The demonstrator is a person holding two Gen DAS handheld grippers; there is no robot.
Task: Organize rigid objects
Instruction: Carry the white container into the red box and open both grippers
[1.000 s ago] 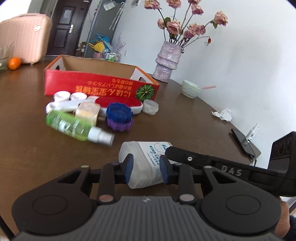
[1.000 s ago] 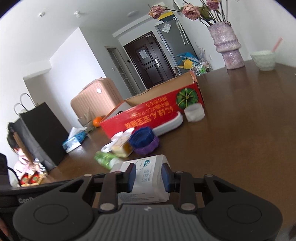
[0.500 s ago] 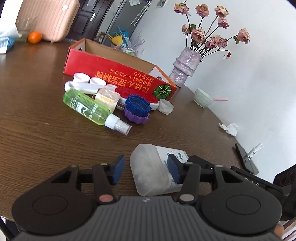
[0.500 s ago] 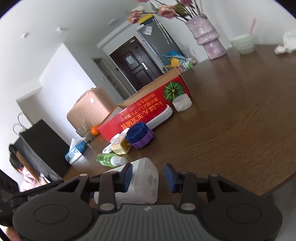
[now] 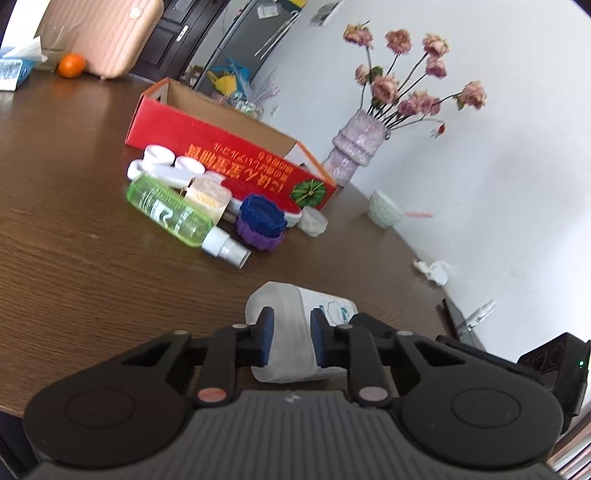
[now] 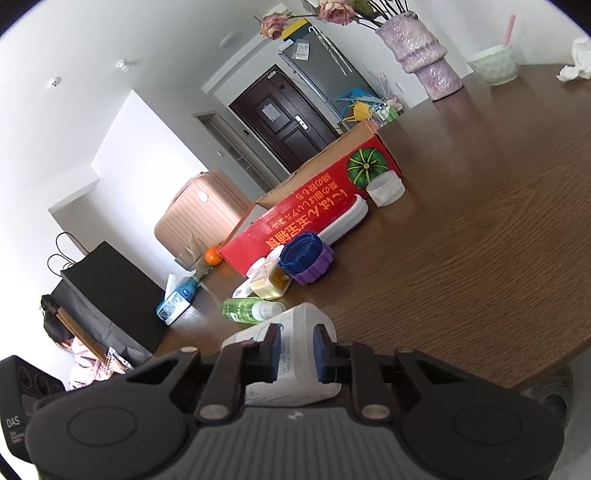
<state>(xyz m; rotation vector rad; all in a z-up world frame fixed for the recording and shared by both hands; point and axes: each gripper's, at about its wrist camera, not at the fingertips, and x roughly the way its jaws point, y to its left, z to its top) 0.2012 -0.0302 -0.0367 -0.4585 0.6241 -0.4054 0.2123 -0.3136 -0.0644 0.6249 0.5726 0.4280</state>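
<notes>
A white translucent plastic container (image 5: pixel 286 314) with a printed label lies between both grippers, held above the table's near edge. My left gripper (image 5: pixel 289 341) is shut on its frosted end. My right gripper (image 6: pixel 296 352) is shut on its labelled end (image 6: pixel 295 332). An open red cardboard box (image 5: pixel 229 151) stands further back on the brown table (image 5: pixel 74 258). In front of it lie a green spray bottle (image 5: pixel 173 214), a blue and purple lid stack (image 5: pixel 261 226), a yellowish square jar (image 5: pixel 208 195) and white jars (image 5: pixel 159 157).
A purple vase with dried roses (image 5: pixel 354 147), a pale green cup (image 5: pixel 384 212), a crumpled tissue (image 5: pixel 432 269) and a phone (image 5: pixel 458 321) sit along the table's right side. An orange (image 5: pixel 72 65), a tissue pack (image 5: pixel 11 70) and a pink suitcase (image 5: pixel 99 33) are at the far left.
Both grippers opened half a second ago and have closed again on the white container. Both views have tilted and drawn back toward the table edge.
</notes>
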